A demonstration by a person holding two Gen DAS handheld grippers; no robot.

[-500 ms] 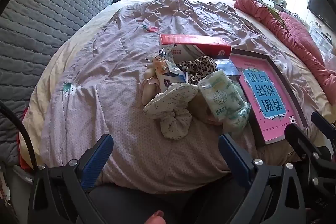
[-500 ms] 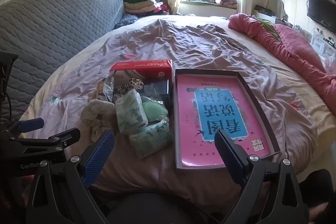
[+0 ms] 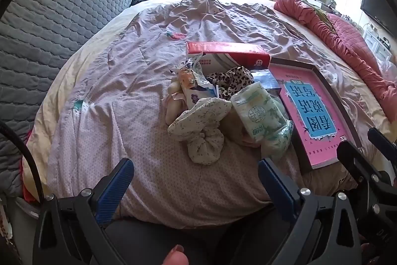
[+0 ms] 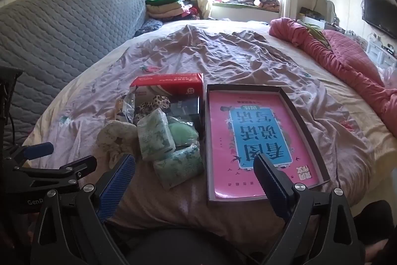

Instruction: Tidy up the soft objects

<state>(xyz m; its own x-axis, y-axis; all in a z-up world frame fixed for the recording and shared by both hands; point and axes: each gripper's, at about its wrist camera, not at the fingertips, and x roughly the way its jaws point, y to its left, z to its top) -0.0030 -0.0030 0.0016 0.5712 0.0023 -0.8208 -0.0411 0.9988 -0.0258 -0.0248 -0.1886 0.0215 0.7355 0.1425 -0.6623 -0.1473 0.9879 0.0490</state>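
Soft objects [image 3: 218,111] lie in a heap near the bed's [image 3: 124,91] front edge: a floral cloth [image 3: 201,126] on the near side, tissue packs [image 4: 153,135] stacked beside it, a leopard scrunchie [image 3: 230,81] and a crinkly snack bag [image 3: 193,88] behind, all pressed against a red box [image 3: 228,51] toward the middle of the bed. An open tray [image 4: 305,126] with a pink book in it sits just beside the heap, toward the bed's right edge. Both grippers hover short of the front edge, holding nothing: the left gripper [image 3: 196,180] has its fingers spread wide and faces the floral cloth, the right gripper [image 4: 193,175] has its fingers spread wide too and faces the gap between the tissue packs and the tray. The main risk is the tangle itself; a pinch on the floral cloth may drag the bag or the pack leaning on it, since they touch and overlap. The slick wrap on the tissue packs may slip from the fingers if gripped at a corner. The nearest pack lies close to the front edge, so a nudge could push it off the bed. The two grippers are near each other and could collide if both reach for the heap. The rumpled sheet [image 4: 223,61] may get pinched along with thin fabric.
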